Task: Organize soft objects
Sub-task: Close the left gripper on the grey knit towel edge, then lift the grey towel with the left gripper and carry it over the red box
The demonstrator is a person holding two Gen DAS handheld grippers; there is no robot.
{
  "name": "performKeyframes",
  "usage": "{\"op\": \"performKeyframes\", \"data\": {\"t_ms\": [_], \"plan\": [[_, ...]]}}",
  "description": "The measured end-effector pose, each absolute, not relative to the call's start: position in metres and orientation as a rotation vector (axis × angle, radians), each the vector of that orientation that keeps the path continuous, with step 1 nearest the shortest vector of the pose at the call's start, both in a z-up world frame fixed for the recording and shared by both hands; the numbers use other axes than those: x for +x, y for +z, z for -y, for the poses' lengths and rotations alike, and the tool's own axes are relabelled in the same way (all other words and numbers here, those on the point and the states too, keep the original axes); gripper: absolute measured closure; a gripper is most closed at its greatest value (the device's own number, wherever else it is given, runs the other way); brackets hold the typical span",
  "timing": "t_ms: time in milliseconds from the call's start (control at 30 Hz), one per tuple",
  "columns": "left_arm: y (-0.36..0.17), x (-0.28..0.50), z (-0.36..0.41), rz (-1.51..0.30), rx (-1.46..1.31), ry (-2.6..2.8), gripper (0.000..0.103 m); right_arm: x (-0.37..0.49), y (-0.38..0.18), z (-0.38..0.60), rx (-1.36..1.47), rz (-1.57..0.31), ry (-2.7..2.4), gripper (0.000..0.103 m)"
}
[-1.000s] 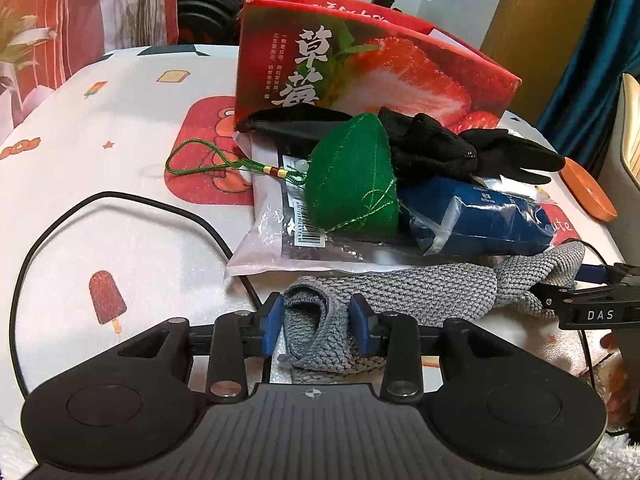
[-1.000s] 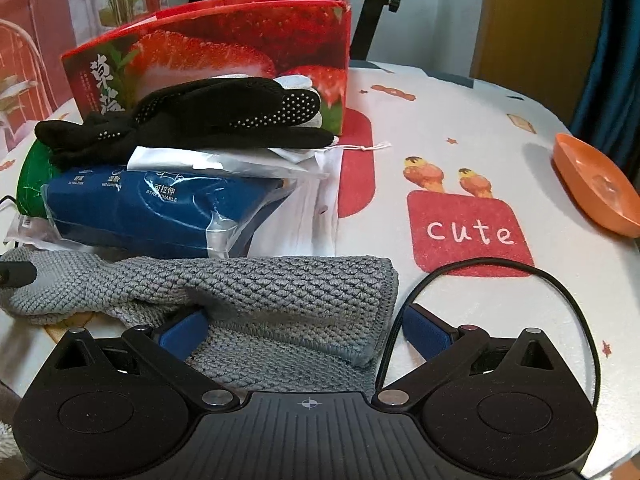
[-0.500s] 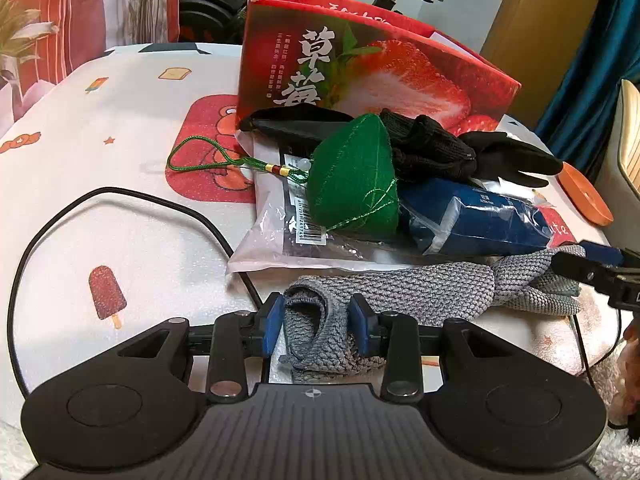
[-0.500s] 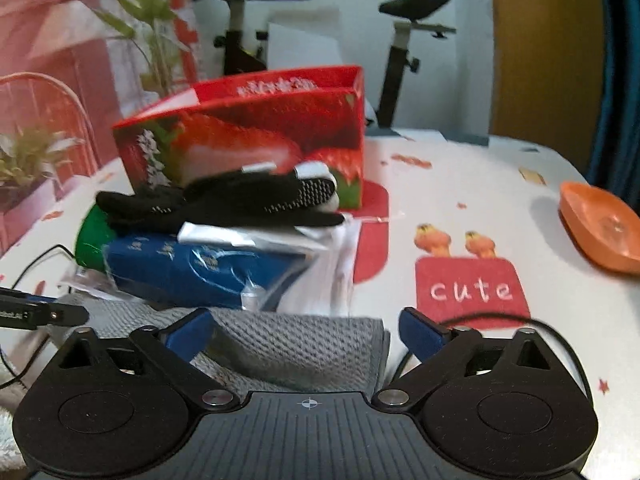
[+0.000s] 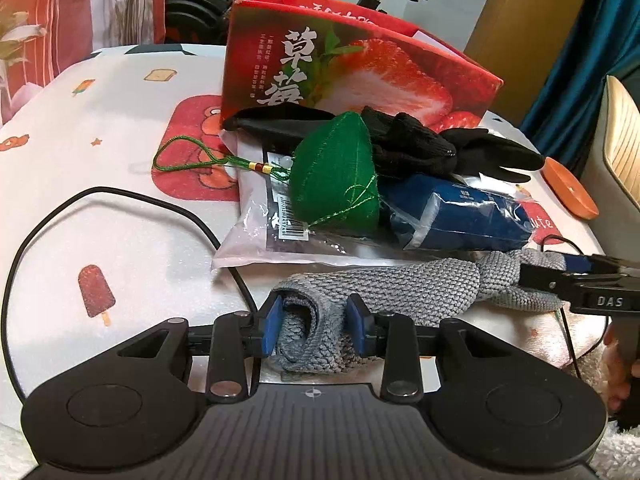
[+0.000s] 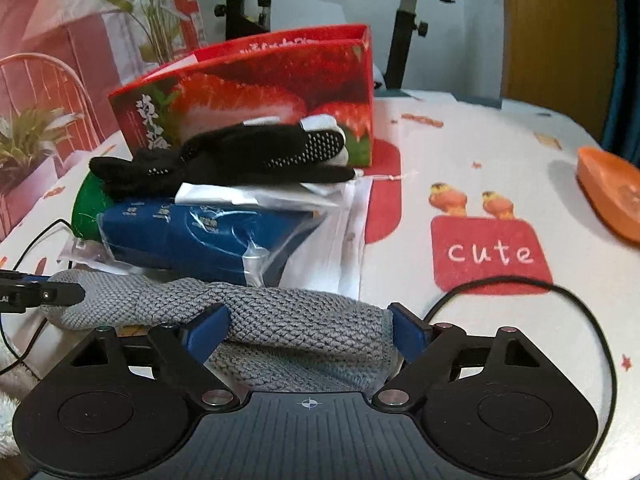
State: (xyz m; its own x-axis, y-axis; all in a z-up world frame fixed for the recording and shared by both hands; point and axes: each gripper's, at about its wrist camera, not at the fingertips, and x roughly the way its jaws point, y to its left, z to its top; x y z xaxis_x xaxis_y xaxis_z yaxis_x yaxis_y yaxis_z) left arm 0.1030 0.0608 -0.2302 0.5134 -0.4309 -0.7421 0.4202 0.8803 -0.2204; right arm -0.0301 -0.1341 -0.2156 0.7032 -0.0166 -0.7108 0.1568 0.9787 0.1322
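A grey knitted cloth (image 5: 384, 288) lies across the near table edge. My left gripper (image 5: 314, 324) is shut on its bunched left end. My right gripper (image 6: 310, 326) has closed onto the other end of the grey cloth (image 6: 288, 320), with the cloth filling the gap between its blue pads. Behind it is a pile: a green stuffed pouch (image 5: 338, 176) with a cord, black gloves (image 5: 424, 148) (image 6: 240, 156), and a blue packet in clear plastic (image 5: 460, 216) (image 6: 200, 236).
A red strawberry box (image 5: 344, 64) (image 6: 260, 80) stands open behind the pile. An orange dish (image 6: 612, 196) sits at the right. Black cables (image 5: 100, 200) (image 6: 560, 292) loop on the printed tablecloth. The right gripper's body (image 5: 592, 288) shows in the left view.
My right gripper's jaws have narrowed from wide open onto the cloth's right end and lifted it slightly. My left gripper has kept its hold.
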Motion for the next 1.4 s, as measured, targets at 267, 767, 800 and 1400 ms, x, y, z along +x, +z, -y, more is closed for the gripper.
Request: {"op": "performKeyframes", "data": {"t_ms": [267,767,800,1400], "plan": [[-0.232,0.105,-0.062,-0.903,-0.033,-0.520,0.065,-0.030,-0.217,0.135,0.198,-0.796,-0.098,0.022],[-0.204,0.093,-0.061,-0.818,0.009,-0.516,0.090,-0.036,-0.184,0.128,0.168,-0.812,-0.061,0.090],[-0.201,0.093,-0.062,-0.813,0.010,-0.514,0.090,-0.037,-0.180,0.129,0.165,-0.810,-0.069,0.091],[-0.214,0.097,-0.062,-0.898,0.034,-0.501,0.090,-0.036,-0.203,0.144,0.252,-0.886,-0.079,0.086]]}}
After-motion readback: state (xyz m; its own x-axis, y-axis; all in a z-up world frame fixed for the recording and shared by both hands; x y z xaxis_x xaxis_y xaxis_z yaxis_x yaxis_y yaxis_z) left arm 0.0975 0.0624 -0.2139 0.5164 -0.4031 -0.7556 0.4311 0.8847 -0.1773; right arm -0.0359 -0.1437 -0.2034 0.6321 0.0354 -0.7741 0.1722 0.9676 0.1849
